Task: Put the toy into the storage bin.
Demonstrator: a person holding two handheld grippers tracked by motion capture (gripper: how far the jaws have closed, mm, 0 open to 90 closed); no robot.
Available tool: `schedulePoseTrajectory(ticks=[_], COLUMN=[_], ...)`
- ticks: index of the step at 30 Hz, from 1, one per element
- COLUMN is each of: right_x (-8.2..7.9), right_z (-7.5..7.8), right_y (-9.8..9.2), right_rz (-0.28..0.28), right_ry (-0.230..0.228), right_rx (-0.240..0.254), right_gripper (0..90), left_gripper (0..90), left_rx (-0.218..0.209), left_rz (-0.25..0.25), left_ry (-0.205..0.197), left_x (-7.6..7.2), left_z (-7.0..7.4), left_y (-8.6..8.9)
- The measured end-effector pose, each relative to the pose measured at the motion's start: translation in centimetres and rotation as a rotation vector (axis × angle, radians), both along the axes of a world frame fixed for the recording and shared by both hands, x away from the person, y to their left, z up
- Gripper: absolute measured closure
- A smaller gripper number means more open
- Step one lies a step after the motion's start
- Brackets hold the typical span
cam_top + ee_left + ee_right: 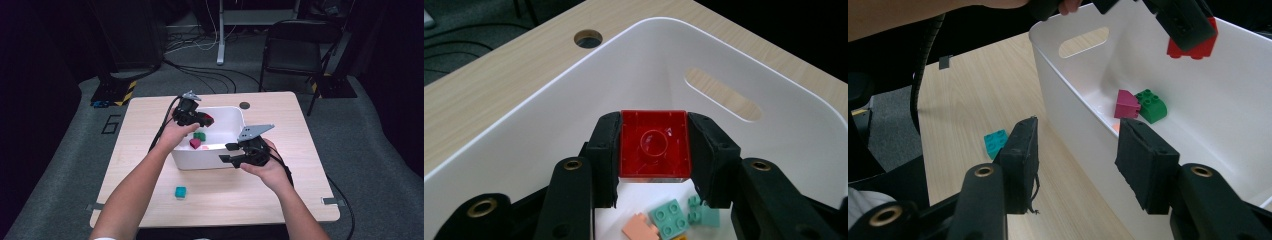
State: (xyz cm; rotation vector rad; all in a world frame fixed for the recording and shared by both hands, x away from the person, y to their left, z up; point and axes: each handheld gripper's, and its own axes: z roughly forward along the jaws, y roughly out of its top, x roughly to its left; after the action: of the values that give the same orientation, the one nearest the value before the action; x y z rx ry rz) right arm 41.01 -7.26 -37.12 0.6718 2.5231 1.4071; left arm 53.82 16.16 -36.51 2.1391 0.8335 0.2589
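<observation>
Red brick (653, 144) clamped in left gripper (653, 150), over the white bin (235, 117).

Glossy, square, one round stud; pinched between matte black pads above the smooth plastic bin's far-left corner. Right gripper (1075, 160) half open, empty, straddling the bin's near wall. Teal studded brick (180, 192) near the wood-grain tabletop's front edge.

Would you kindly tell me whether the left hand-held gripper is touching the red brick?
Touching. The left gripper view shows the left hand-held gripper with both black jaws pressed flush against the red brick's sides, no gap visible.
</observation>
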Motion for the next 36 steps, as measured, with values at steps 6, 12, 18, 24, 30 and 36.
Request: schedulePoseTrajectory(ticks=[6, 12, 18, 24, 30, 36], right_x=[0.0, 0.0, -0.1, -0.1, -0.1, -0.1], right_z=[0.0, 0.0, 0.0, 0.1, 0.0, -0.1], right_y=[-0.1, -0.2, -0.1, -0.2, -0.1, 0.1], right_rz=[-0.003, -0.002, -0.001, -0.003, -0.003, -0.003], right_ry=[0.001, -0.001, -0.001, -0.003, 0.000, 0.003], right_rx=[0.005, 0.009, 0.010, 0.012, 0.011, 0.007], right_gripper=[50.6, 50.6, 50.6, 50.7, 50.6, 50.6], left_gripper=[58.8, 58.8, 58.7, 53.2, 49.9, 46.8], left_rx=[0.020, 0.061, 0.090, 0.087, 0.056, 0.017], left_rz=[0.000, -0.002, 0.011, 0.014, 0.013, 0.004], left_ry=[0.009, 0.024, 0.038, 0.048, 0.022, -0.006], left_x=[1.2, 1.8, 2.2, 2.0, 1.0, -0.7], left_z=[-1.3, -2.6, -3.2, -3.1, -2.0, -0.2], left_y=[-0.7, -1.3, -1.6, -1.3, -0.3, 1.2])
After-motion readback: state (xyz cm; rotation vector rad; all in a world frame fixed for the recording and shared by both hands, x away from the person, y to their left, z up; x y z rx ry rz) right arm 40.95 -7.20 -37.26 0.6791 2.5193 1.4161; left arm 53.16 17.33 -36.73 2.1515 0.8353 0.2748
